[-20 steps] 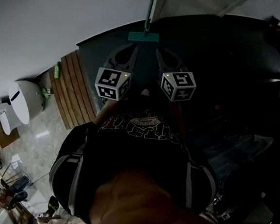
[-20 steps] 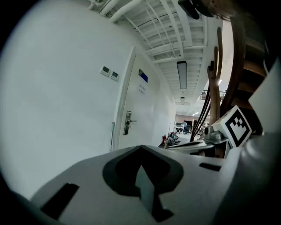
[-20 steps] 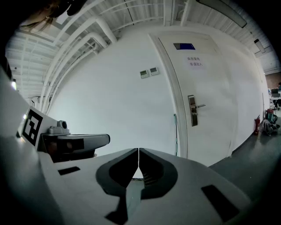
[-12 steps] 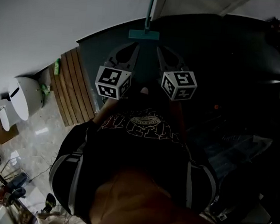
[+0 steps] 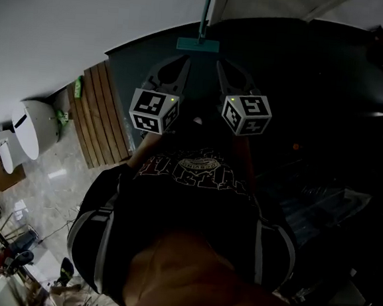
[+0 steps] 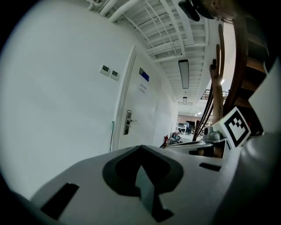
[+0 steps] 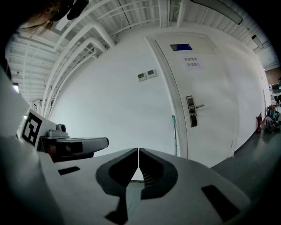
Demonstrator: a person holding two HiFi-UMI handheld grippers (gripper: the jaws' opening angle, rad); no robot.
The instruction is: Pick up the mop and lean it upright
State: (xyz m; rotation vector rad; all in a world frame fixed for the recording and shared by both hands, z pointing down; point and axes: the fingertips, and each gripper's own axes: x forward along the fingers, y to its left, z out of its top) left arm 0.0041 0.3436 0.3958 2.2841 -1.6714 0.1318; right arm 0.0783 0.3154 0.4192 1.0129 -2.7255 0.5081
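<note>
**Mop upright at wall, both grippers empty**

Left gripper [image 5: 184, 63] is clenched shut on nothing and held short of the wall [image 5: 90, 13]. The mop [image 5: 198, 46] is ahead between the two grippers, teal head on the floor [image 5: 129, 70], handle leaning on the wall. Task looks done. Right gripper [image 5: 220, 66] is closed too, empty, probably held clear to avoid knocking the mop.

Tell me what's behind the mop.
White wall right behind the mop, door just beside it. Its head sits on the dark floor. In the right gripper view the fingers cover its lower end.
</note>
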